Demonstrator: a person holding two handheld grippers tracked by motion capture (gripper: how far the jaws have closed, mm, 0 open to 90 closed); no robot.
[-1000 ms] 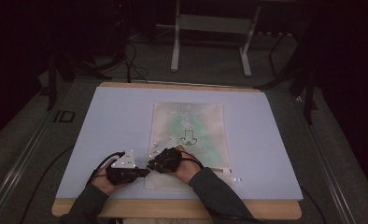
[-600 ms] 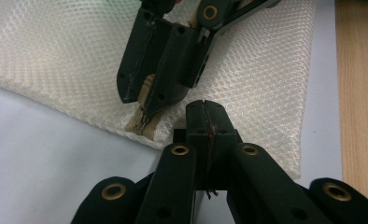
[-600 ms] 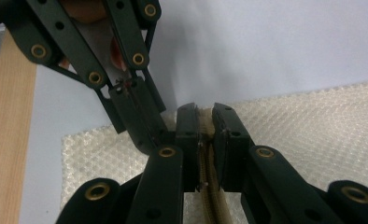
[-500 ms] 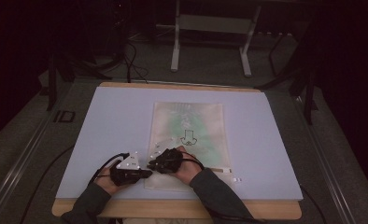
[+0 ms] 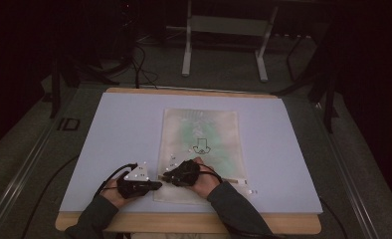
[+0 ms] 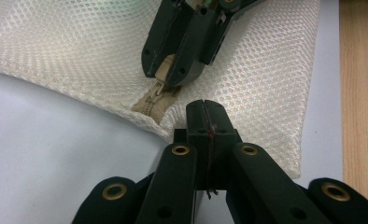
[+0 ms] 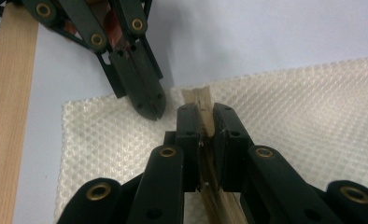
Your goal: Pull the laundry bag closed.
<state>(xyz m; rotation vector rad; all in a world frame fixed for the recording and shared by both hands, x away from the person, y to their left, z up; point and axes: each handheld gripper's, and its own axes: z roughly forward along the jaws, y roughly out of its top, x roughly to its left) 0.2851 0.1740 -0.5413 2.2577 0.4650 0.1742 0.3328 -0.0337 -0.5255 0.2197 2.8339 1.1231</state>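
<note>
Dim, grainy high view with dark surroundings; bright, sharp close-ups, soft shadows.

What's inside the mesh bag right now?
Through the mesh bag the high view shows a blurry green shape and a dark printed mark. What the contents are cannot be told; the weave hides detail in both gripper views.

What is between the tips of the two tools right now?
In the left gripper view, the beige zipper end of the white mesh bag lies between the left tool, shut on the bag's edge, and the right tool, which clamps that zipper.
</note>
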